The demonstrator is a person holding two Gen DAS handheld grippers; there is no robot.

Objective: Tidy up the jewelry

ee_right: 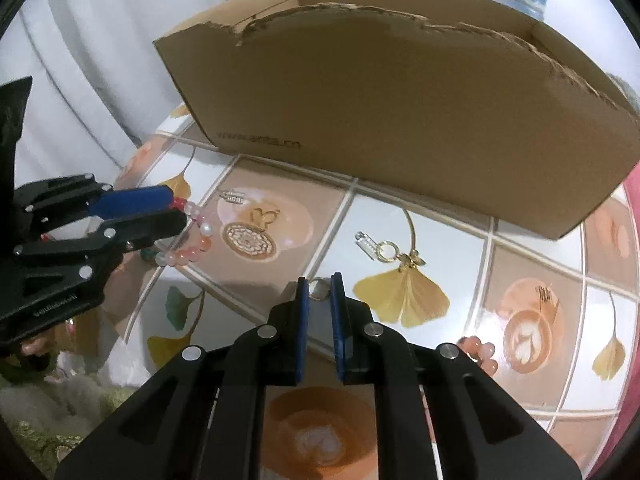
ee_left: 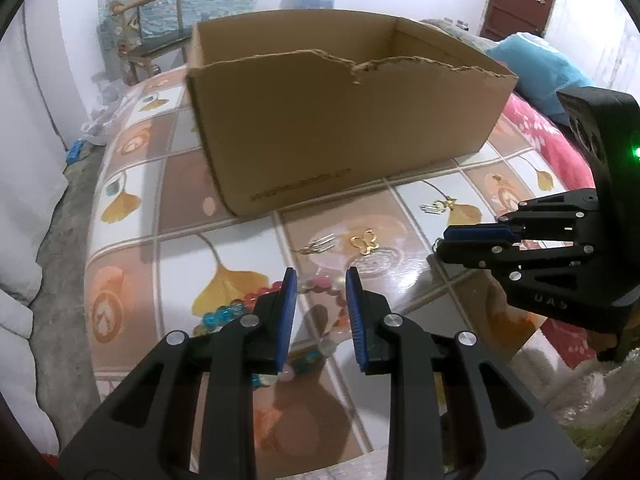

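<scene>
Jewelry lies scattered on the tiled bench [ee_left: 224, 240] before a cardboard box [ee_left: 344, 128]. From the left wrist, the left tongs [ee_left: 321, 280] stand partly open above a bead bracelet [ee_left: 240, 304], not pressing it, with a gold butterfly charm [ee_left: 365, 242] beyond. From the right wrist, the right tongs [ee_right: 319, 286] grip what seems a small ring [ee_right: 318, 289]; an earring [ee_right: 386, 251] lies just beyond.

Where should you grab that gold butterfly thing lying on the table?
Probably from straight above, pinching across the narrow waist between the wings. The gold butterfly charm lies flat on the tablecloth, so no side offers an edge. Its open looped wings would likely slip or bend; the middle is the firmest part.
</scene>
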